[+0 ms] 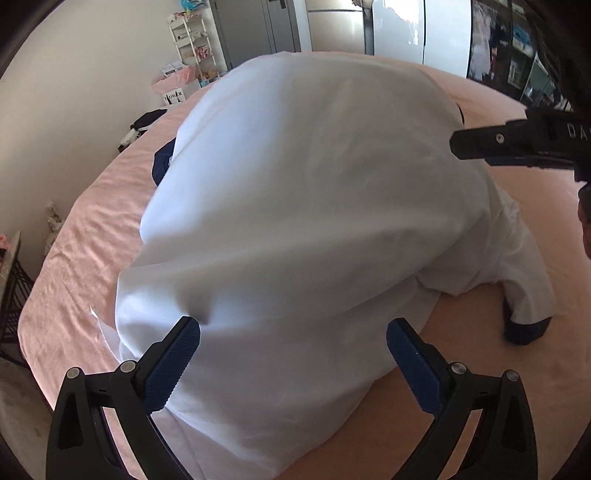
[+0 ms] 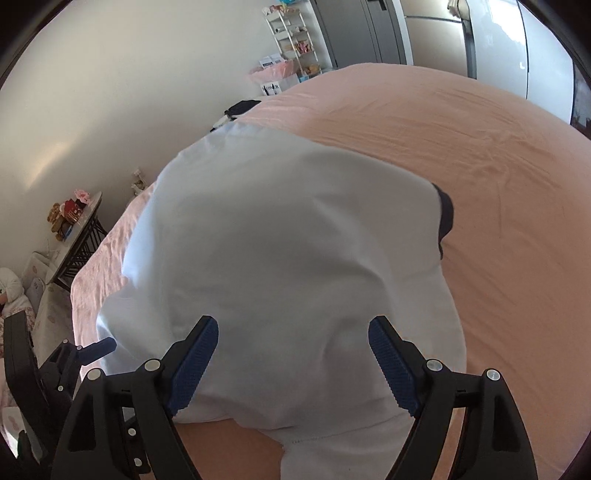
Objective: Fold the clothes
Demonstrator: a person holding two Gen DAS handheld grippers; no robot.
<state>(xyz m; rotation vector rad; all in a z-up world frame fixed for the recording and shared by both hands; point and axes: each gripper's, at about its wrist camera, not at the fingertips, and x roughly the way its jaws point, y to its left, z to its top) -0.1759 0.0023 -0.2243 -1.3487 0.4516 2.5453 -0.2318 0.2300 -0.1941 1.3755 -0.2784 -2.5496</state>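
White shirt (image 1: 295, 206) with dark blue trim spread over the pink bed sheet (image 1: 74, 266), filling the middle of the left wrist view and the centre of the right wrist view (image 2: 280, 258). Left gripper (image 1: 293, 332) low in its frame, blue-padded fingers (image 1: 173, 365) spread wide apart, released, with shirt cloth lying between them and the left pad touching a small pucker in the fabric. Right gripper (image 2: 293, 332) likewise at the bottom of its frame, fingers (image 2: 194, 365) parted and gripping nothing, the shirt's hem edge bunched between and below them. One short sleeve with a dark cuff (image 1: 524, 328) resting on the sheet at the lower right of the left view; another dark cuff (image 2: 445, 221) at the right edge of the shirt in the right view. Right gripper's black body (image 1: 517, 144) reaching in from the upper right of the left view. White rack of shelves (image 2: 291, 33) against the wall at the top, small side table (image 2: 74, 229) with toys at the left edge.
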